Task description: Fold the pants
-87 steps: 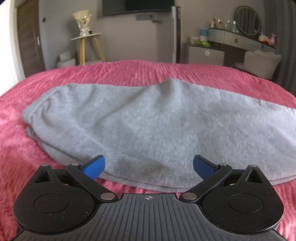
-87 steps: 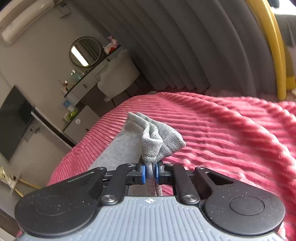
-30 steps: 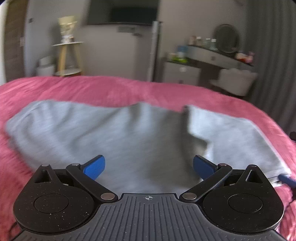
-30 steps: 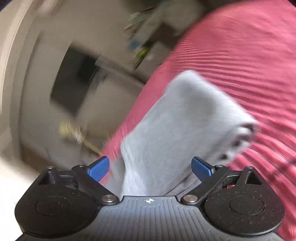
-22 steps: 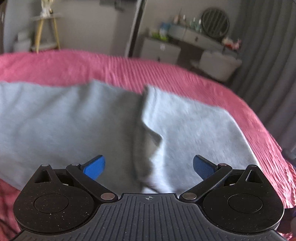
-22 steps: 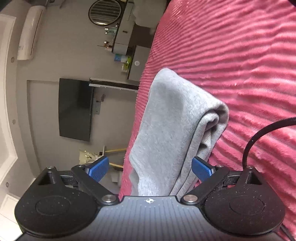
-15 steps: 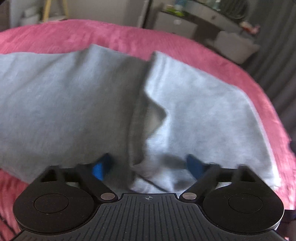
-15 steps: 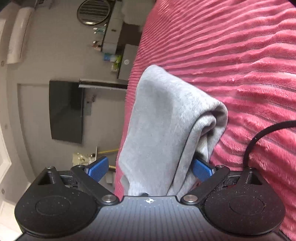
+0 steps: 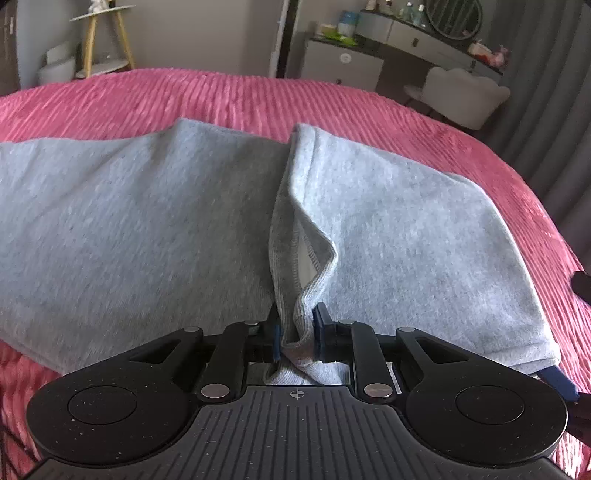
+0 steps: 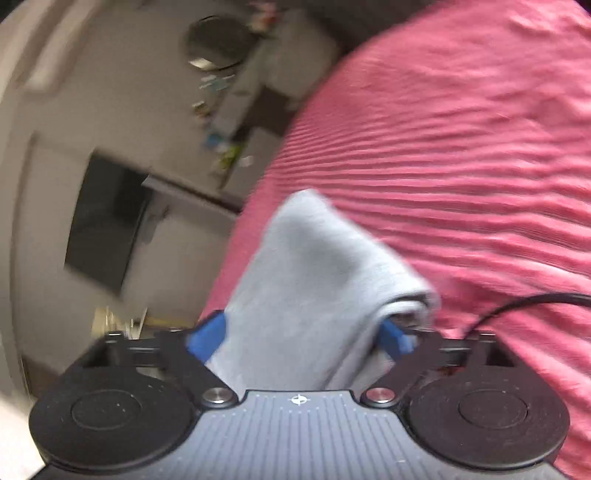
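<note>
Grey pants (image 9: 147,229) lie across the pink bed, with the leg end folded back over to the right (image 9: 406,229). My left gripper (image 9: 297,336) is shut on the ribbed cuff edge (image 9: 306,295) of the folded layer at the near side. In the right wrist view, blurred, my right gripper (image 10: 299,338) is open, with its blue pads (image 10: 207,338) on either side of the folded end of the pants (image 10: 317,266). One right pad sits under the fold's edge. That gripper's blue tip also shows in the left wrist view (image 9: 561,384).
The pink ribbed bedspread (image 9: 229,99) covers the bed. A black cable (image 10: 517,306) lies on it to the right of my right gripper. Beyond the bed are a dresser with a round mirror (image 9: 454,18), a white chair (image 9: 465,96) and a yellow-legged side table (image 9: 103,40).
My right gripper let go of the cuff after folding the leg over and now straddles the fold. My left gripper moved right and forward and closed on the cuff edge.
</note>
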The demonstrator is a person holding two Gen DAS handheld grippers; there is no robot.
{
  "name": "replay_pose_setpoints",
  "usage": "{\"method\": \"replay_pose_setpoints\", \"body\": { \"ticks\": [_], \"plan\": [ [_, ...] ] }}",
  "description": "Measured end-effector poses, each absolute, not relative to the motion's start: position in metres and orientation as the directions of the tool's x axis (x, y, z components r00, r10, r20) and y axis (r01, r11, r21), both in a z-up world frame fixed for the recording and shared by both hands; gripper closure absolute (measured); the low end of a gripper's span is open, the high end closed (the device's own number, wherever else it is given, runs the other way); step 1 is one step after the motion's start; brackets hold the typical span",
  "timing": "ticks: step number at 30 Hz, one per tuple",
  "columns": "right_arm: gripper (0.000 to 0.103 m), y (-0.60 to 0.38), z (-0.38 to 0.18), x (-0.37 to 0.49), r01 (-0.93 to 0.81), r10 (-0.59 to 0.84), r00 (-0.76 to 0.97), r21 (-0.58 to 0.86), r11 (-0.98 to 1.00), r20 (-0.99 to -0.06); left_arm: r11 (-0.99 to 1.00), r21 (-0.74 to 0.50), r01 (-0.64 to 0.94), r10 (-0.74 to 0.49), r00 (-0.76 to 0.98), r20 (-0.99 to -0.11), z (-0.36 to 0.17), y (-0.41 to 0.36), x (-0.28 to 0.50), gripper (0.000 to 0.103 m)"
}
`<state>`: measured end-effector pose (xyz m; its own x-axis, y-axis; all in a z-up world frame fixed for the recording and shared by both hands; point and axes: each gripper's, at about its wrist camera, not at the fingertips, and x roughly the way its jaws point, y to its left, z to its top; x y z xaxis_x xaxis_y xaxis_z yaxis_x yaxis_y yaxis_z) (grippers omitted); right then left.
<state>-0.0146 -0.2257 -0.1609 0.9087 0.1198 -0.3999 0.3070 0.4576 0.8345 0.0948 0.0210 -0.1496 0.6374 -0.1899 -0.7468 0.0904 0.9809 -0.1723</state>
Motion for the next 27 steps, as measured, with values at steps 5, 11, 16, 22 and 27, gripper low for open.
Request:
{"method": "replay_pose_setpoints", "body": {
  "ticks": [5,11,16,22,27],
  "plan": [
    [0.067,-0.243,-0.176,-0.013,0.442,0.024,0.860,0.769,0.462,-0.510,0.981,-0.169,0.096,-0.192,0.632,-0.751,-0.149,0.023,0.094,0.084],
    [0.024,-0.232,-0.170,-0.020,0.361,0.094,0.890,0.815,0.454,-0.446,0.978,-0.194,0.081,-0.200,0.636,-0.746,-0.148,0.028,0.094,0.084],
    [0.040,-0.231,-0.166,-0.014,0.416,0.052,0.847,0.720,0.555,-0.530,0.983,-0.176,0.061,-0.173,0.646,-0.744,-0.149,0.035,0.090,0.086],
    [0.040,-0.239,-0.146,-0.038,0.390,0.052,0.866,0.739,0.549,-0.497,0.985,-0.165,0.043,-0.152,0.661,-0.735,-0.130,0.053,0.086,0.072],
    [0.031,-0.211,-0.114,-0.041,0.344,-0.073,0.902,0.606,0.717,-0.426,0.992,-0.122,0.030,-0.106,0.727,-0.679,-0.109,0.063,0.106,0.055]
  ]
}}
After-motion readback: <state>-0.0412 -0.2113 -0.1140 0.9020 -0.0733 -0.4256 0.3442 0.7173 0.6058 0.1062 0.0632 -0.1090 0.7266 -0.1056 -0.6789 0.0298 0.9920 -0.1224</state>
